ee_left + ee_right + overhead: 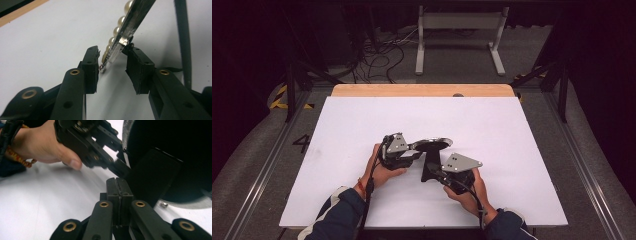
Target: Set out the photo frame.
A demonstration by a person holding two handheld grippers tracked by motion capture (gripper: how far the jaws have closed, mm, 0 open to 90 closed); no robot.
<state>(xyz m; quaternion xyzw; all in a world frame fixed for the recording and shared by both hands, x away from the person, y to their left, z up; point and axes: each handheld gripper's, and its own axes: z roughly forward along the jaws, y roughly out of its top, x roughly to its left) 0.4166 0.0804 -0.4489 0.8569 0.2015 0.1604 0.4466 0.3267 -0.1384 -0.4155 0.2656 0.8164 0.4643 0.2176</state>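
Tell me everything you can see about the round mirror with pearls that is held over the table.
The round mirror is a tabletop one with a black back and a black stand under it. Cream pearl beads line its silvery rim. It is tilted above the white table. The left tool has its jaws on either side of the rim edge; whether the pads press it, I cannot tell. The right tool, shut, is beside the stand.

One round mirror [430,145] on a black stand, two tongs, left [416,155] and right [435,170], one white table [512,150]

Pearl-rimmed round mirror [430,145], black stand, tilted
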